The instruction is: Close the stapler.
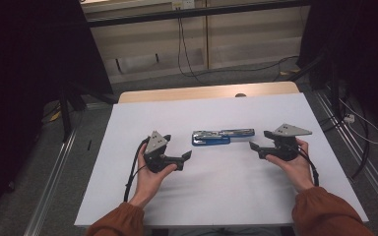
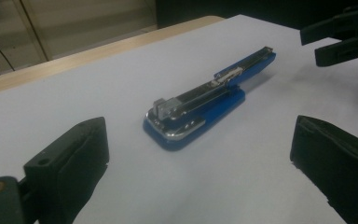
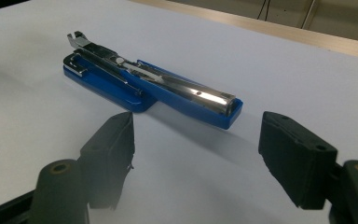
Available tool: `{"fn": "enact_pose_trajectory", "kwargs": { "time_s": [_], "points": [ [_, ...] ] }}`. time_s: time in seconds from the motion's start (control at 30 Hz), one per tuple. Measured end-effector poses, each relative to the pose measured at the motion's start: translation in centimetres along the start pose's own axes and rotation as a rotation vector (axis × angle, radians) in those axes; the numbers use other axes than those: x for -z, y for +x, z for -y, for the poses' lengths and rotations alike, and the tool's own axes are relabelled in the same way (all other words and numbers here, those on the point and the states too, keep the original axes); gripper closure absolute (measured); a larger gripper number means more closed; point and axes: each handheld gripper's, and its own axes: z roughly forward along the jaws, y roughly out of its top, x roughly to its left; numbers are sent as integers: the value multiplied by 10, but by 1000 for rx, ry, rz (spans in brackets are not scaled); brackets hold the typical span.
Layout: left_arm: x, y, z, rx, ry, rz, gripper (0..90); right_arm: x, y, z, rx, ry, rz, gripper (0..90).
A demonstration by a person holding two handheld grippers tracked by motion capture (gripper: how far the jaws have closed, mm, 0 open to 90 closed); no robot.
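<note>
A blue stapler (image 1: 222, 137) with a chrome top lies unfolded flat at the middle of the white table (image 1: 216, 196). My left gripper (image 1: 183, 161) is held just left of it, jaws pointing right toward its wide end. In the left gripper view the stapler (image 2: 200, 109) lies ahead of the open left gripper (image 2: 199, 158), apart from both pads. My right gripper (image 1: 260, 142) sits just right of the stapler's narrow end. Seen from the right gripper view, the stapler (image 3: 149, 84) lies beyond the open right gripper (image 3: 196, 140), with nothing between the jaws. The right gripper (image 2: 340, 44) also shows farther off.
The table's far edge is a bare wooden strip (image 1: 206, 92). Cables (image 1: 187, 59) run over the floor behind the table and along its right side (image 1: 359, 132). Dark curtains stand at the left and right. A metal rail (image 1: 54, 172) runs along the floor left of the table.
</note>
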Motion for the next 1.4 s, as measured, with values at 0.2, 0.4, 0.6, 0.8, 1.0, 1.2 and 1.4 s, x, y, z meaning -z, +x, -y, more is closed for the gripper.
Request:
{"fn": "enact_pose_trajectory", "kwargs": {
  "time_s": [0.2, 0.4, 0.6, 0.8, 1.0, 1.2, 1.4],
  "points": [
    [-14, 3, -5, 5, 8, -30, 57, -3, -1, 1, -5, -12, -8, 309],
    [-29, 10, -8, -15, 25, -47, 57, -5, 1, 0, 18, -16, -3, 368],
    [-43, 17, -13, -14, 32, -60, 56, -6, -1, 0, 9, -9, -5, 422],
    [-61, 20, -22, -48, 49, -91, 67, -7, -2, 0, -1, -11, -11, 465],
    [-68, 19, -18, 2, 54, -73, 67, -8, -1, 2, 2, 4, -23, 551],
    [-68, 19, -16, -5, 77, -76, 65, -8, -3, 1, 0, -19, -37, 733],
    [-70, 18, -15, 15, 77, -65, 93, -9, -1, 0, 28, -1, -39, 900]
  ]
}}
